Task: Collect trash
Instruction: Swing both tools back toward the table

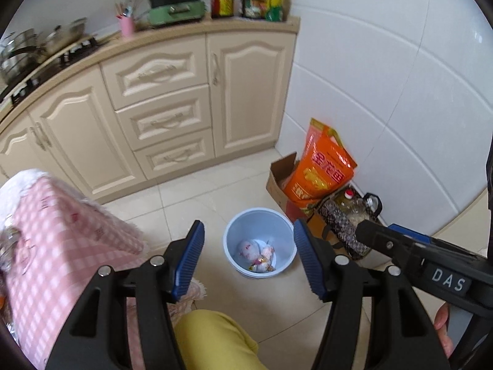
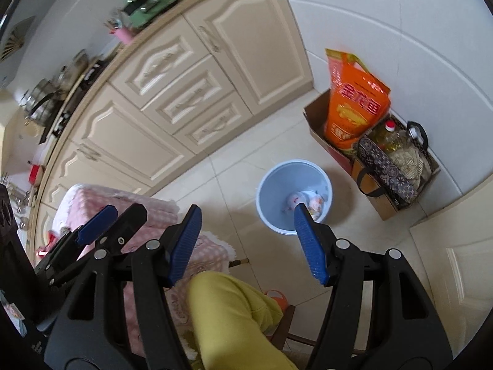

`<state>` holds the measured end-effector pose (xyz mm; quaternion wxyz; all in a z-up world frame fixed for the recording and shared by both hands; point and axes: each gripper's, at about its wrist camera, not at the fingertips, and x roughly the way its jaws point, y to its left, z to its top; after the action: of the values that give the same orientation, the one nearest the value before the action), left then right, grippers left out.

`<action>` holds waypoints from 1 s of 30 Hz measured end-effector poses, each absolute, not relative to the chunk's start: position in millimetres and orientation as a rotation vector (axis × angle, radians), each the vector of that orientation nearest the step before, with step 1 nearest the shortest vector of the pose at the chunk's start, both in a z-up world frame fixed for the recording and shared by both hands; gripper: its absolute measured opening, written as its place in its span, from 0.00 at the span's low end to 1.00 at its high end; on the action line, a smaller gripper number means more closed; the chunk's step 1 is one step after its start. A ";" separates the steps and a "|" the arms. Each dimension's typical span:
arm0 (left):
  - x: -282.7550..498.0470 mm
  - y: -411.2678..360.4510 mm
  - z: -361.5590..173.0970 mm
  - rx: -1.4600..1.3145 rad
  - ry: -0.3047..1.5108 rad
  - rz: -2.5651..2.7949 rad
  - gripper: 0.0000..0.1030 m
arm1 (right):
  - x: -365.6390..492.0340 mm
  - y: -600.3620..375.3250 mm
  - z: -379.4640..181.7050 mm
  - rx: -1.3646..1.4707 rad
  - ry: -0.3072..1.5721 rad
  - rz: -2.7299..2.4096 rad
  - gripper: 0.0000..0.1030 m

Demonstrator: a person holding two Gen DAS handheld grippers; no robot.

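A light blue bin (image 1: 229,240) stands on the tiled floor and holds crumpled white and pink trash (image 1: 257,252). It also shows in the right wrist view (image 2: 271,197), with the trash (image 2: 308,200) at its bottom. My left gripper (image 1: 249,256) is open and empty, high above the bin. My right gripper (image 2: 248,242) is open and empty, also above the bin. The right gripper shows in the left wrist view (image 1: 409,246) at the right. The left gripper shows in the right wrist view (image 2: 101,225) at the left.
A table with a pink checked cloth (image 1: 52,246) is at the left. Cream cabinets (image 1: 172,104) stand behind. A cardboard box with an orange bag (image 1: 320,172) and a patterned bag (image 1: 345,225) sit by the wall. A yellow-trousered leg (image 1: 215,339) is below.
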<state>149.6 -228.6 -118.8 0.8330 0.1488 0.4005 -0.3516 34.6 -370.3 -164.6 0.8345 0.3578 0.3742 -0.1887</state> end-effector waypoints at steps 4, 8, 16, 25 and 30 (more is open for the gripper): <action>144.7 -196.6 -97.9 0.273 0.807 -0.713 0.58 | 32.3 -340.1 -142.3 0.716 0.755 -0.352 0.60; 144.2 -158.0 -80.1 0.228 0.769 -0.674 0.58 | 39.1 -306.9 -122.7 0.679 0.728 -0.291 0.60; 151.2 -67.7 -53.6 0.139 0.713 -0.546 0.58 | 65.7 -237.7 -102.1 0.608 0.730 -0.161 0.60; 164.3 29.3 -42.9 0.077 0.696 -0.408 0.60 | 104.5 -155.1 -92.4 0.515 0.769 -0.022 0.60; 171.8 75.9 -47.8 0.048 0.710 -0.327 0.60 | 124.1 -117.0 -92.0 0.465 0.799 0.043 0.60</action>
<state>171.8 75.9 -47.8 0.9244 0.0233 0.3459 -0.1592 124.1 -117.0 -92.0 0.8948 0.2243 0.3855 0.0205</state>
